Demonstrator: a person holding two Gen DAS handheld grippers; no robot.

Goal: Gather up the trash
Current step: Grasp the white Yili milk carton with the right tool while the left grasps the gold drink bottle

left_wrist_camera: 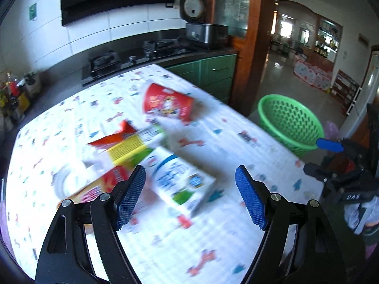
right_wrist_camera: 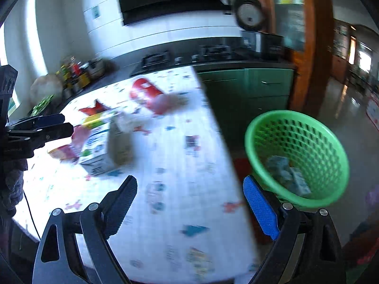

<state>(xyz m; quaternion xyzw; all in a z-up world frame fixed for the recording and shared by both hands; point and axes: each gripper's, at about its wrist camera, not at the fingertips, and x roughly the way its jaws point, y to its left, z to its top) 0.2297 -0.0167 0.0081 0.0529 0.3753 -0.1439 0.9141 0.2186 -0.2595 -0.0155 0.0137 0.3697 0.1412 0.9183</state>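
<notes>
Both grippers, left (left_wrist_camera: 190, 197) and right (right_wrist_camera: 190, 209), were held released above the table (left_wrist_camera: 225, 236); cartons (left_wrist_camera: 180, 182) lay beside the basket (right_wrist_camera: 298, 158).

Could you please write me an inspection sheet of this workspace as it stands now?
Surface: table under a white patterned cloth.
Job's things: blurred cartons and wrappers piled mid-table, among them a white-blue carton and a red cup; green basket beside the table holds some packets.
Clutter: nothing seen beyond the trash.
Grippers: left gripper open, empty, nearest the white-blue carton; right gripper open, empty, over the table edge.
Cables: thin dark cable at the table's left edge.
Surroundings: stove, rice cooker, green cabinets.
</notes>
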